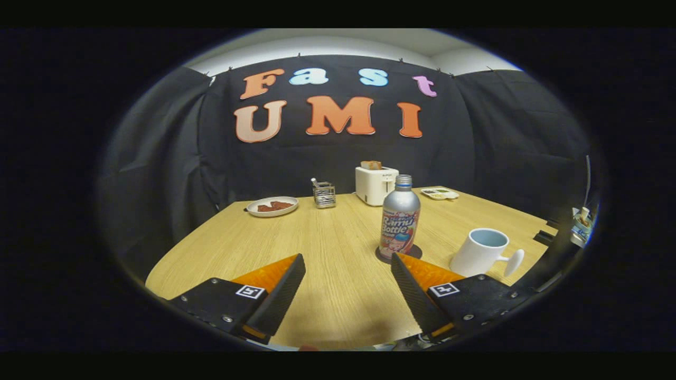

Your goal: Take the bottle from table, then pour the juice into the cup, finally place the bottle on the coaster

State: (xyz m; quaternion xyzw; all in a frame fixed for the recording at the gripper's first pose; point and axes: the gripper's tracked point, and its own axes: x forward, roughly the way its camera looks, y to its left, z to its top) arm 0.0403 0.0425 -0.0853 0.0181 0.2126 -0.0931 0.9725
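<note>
A silver bottle (pixel 400 219) with a printed label and a screw cap stands upright on a dark round coaster (pixel 398 254) on the wooden table (pixel 317 248). It is just beyond my right fingertip, a little right of the gap between the fingers. A white mug (pixel 481 252) with a pale blue inside stands to the right of the bottle, its handle pointing right. My gripper (pixel 348 263) is open, with bare table between its fingers and nothing held.
At the back of the table stand a white toaster (pixel 374 184) with bread in it, a small wire rack (pixel 324 194), a white plate (pixel 272 207) with brown food on the left, and a small tray (pixel 440 193) on the right.
</note>
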